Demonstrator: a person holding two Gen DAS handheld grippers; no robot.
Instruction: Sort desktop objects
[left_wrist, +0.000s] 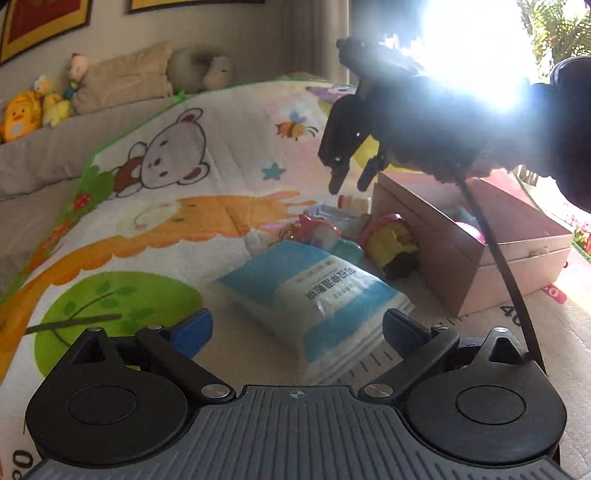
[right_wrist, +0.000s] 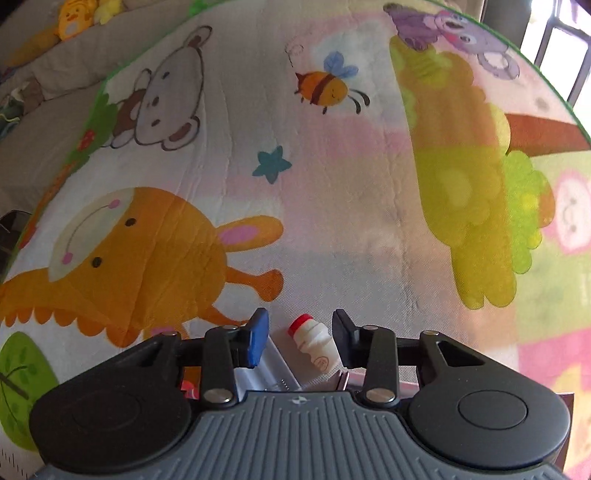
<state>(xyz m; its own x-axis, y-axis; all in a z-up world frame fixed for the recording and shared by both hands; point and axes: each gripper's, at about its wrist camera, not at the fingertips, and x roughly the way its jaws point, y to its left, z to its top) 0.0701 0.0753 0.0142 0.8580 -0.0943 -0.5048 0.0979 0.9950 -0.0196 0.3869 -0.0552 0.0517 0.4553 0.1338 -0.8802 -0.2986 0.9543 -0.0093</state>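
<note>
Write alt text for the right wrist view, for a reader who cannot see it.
The open right gripper hovers over a small white bottle with a red cap, which lies on its side between the fingertips, untouched. Beneath it spreads a cartoon play mat printed with a bee, a bear and an orange rabbit.

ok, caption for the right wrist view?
Right tool open above a small white red-capped bottle lying on the cartoon play mat.
</note>
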